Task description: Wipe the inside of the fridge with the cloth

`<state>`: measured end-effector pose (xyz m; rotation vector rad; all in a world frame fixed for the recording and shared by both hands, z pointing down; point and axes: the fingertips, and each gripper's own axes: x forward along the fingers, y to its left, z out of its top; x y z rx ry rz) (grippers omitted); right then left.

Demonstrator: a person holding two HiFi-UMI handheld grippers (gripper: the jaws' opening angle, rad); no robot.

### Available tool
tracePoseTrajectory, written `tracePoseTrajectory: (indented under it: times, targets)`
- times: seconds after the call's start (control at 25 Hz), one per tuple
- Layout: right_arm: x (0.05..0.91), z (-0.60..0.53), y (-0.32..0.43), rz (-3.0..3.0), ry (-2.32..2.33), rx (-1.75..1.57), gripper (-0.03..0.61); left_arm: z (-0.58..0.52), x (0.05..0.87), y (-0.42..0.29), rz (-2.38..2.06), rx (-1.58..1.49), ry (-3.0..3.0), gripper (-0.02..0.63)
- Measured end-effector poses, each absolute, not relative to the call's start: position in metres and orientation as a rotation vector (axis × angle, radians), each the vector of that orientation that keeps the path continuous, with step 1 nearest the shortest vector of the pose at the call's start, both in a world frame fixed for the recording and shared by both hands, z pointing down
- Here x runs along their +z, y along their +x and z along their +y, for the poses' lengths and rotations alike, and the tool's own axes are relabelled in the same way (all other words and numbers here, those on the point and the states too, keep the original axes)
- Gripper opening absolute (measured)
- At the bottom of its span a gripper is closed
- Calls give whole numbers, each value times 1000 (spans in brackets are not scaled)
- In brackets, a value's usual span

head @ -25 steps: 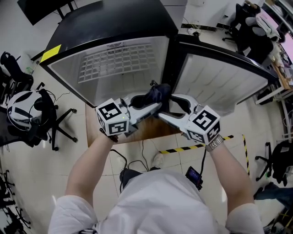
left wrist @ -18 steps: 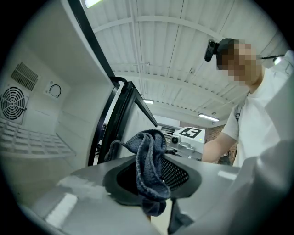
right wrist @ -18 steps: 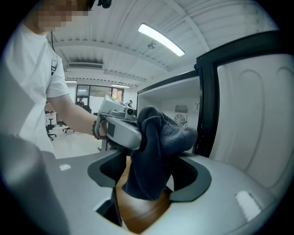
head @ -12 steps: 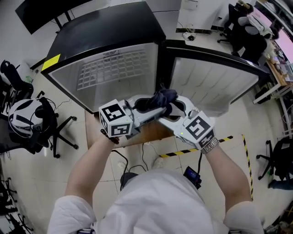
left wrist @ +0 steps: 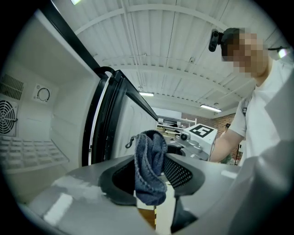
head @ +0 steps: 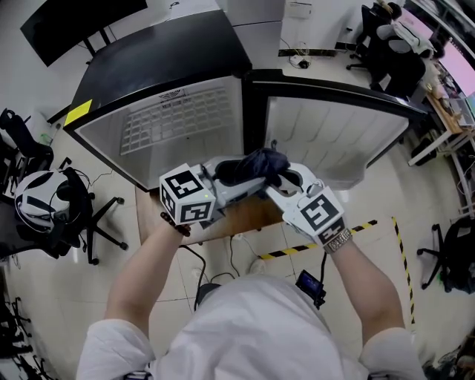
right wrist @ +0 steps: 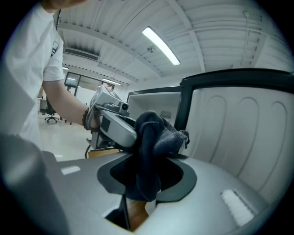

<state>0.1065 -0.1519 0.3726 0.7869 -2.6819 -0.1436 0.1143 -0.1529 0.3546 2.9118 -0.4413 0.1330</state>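
Observation:
A dark blue cloth (head: 252, 165) is bunched between my two grippers in front of the small open fridge (head: 178, 119), whose door (head: 334, 126) swings out to the right. My right gripper (head: 273, 177) comes in from the right; its jaws have just been closing and now press on the cloth (right wrist: 151, 147), which fills the gap (right wrist: 144, 183). My left gripper (head: 256, 179) reaches in from the left. Its jaws (left wrist: 149, 183) have just been opening, and the cloth (left wrist: 149, 167) hangs loosely between them. The fridge's white inside holds a wire shelf (head: 178, 111).
The fridge stands on a low wooden platform (head: 245, 215). Yellow-black tape (head: 297, 249) runs across the floor below it. An office chair with a helmet (head: 37, 200) sits at the left, a dark monitor (head: 74, 22) at the top left, more chairs (head: 393, 52) at the top right.
My right gripper has moved up and left onto the cloth and narrowed its wide jaws around it. The left gripper has spread its jaws a little while still at the cloth.

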Motion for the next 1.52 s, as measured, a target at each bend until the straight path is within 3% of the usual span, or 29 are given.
tracePoseTrajectory:
  times: [0.12, 0.52, 1.08, 1.52]
  targets:
    - [369, -162, 126, -2681, 872, -117, 117, -158, 351, 109, -504, 85, 2900, 212]
    - [334, -189, 178, -2677, 1143, -137, 115, -181, 398, 105, -900, 132, 2787, 215]
    - [276, -192, 156, -2739, 1277, -247, 115, -195, 480, 136, -1244, 484, 2650, 178]
    - [251, -200, 120, -2733, 1409, -244, 116, -212, 510, 131, -1351, 589, 2526, 162]
